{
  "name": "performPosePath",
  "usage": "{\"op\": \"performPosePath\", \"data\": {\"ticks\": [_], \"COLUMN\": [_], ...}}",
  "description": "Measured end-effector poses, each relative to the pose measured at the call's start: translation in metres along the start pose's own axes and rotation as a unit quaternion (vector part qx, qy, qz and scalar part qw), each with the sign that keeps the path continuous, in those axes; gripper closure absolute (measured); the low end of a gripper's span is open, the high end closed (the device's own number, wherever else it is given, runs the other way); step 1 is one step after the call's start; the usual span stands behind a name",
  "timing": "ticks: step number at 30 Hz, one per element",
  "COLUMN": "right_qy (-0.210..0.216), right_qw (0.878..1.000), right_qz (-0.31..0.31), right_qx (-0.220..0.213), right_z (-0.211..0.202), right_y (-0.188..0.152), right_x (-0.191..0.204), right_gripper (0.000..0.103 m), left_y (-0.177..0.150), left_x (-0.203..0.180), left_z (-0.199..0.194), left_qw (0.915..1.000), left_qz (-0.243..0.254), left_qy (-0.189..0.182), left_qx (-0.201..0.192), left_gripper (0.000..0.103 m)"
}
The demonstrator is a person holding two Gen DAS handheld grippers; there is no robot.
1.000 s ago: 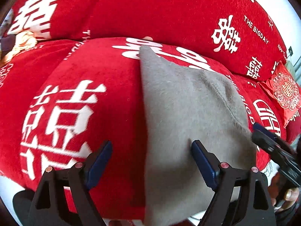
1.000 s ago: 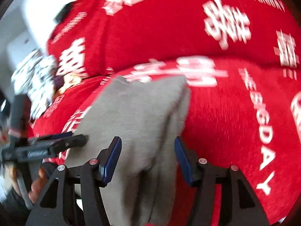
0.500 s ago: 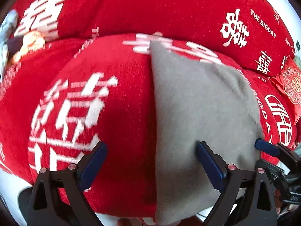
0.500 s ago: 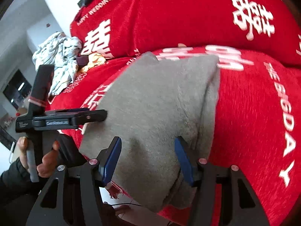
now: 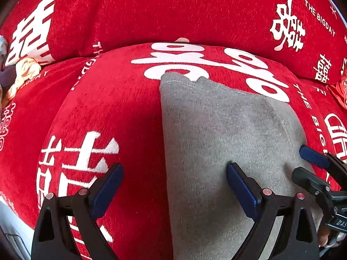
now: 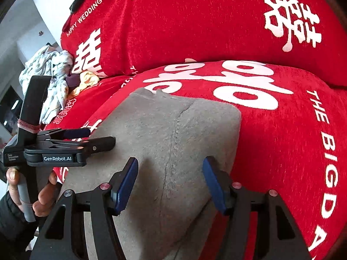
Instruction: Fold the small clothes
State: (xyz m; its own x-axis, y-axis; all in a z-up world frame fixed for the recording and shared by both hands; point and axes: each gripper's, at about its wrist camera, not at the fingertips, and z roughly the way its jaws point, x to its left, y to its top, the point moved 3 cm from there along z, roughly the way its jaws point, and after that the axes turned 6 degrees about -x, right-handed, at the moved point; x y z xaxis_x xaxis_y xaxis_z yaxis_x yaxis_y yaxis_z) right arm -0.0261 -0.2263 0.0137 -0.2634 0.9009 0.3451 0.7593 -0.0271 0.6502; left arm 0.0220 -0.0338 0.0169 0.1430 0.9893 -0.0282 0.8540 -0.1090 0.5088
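My left claw [image 5: 174, 181] gapes wide, empty, straddling the grey garment's [image 5: 227, 134] nine-o'clock edge; my right claw [image 6: 170, 181] hangs part-open over it. Red cover [image 6: 282, 140] reads "THE BIGDAY".

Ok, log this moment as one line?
stage: folding | grey garment: flat on red cushion | left gripper: open, empty | right gripper: open, empty
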Motion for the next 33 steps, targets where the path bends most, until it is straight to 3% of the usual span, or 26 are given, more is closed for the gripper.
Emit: {"op": "performPosePath", "data": {"ticks": [4, 9, 13, 19, 25, 33], "right_qy": [-0.040, -0.097, -0.106, -0.135, -0.143, -0.154], "right_qw": [0.998, 0.992, 0.993, 0.989, 0.988, 0.986], "right_qz": [-0.035, -0.073, -0.051, -0.061, -0.058, -0.057], "right_qx": [-0.014, -0.025, -0.020, -0.005, 0.004, 0.009], "right_z": [-0.023, -0.062, -0.079, -0.080, -0.077, -0.077], "right_y": [-0.003, -0.021, -0.034, -0.051, -0.062, -0.069], "right_x": [0.021, 0.049, 0.056, 0.065, 0.067, 0.064], "right_gripper": [0.036, 0.024, 0.024, 0.024, 0.024, 0.024], "left_y": [-0.005, -0.022, -0.035, -0.057, -0.070, -0.083], "left_x": [-0.008, -0.021, -0.024, -0.021, -0.020, -0.026], "left_z": [-0.022, -0.057, -0.071, -0.092, -0.089, -0.097], "left_qw": [0.9992, 0.9970, 0.9973, 0.9925, 0.9943, 0.9917], "left_qz": [0.018, 0.033, 0.013, -0.026, -0.026, -0.021], "left_qy": [0.029, 0.035, 0.042, 0.042, 0.044, 0.071], "left_qx": [-0.022, -0.061, -0.059, -0.112, -0.093, -0.105], "left_gripper": [0.007, 0.007, 0.007, 0.007, 0.007, 0.007]}}
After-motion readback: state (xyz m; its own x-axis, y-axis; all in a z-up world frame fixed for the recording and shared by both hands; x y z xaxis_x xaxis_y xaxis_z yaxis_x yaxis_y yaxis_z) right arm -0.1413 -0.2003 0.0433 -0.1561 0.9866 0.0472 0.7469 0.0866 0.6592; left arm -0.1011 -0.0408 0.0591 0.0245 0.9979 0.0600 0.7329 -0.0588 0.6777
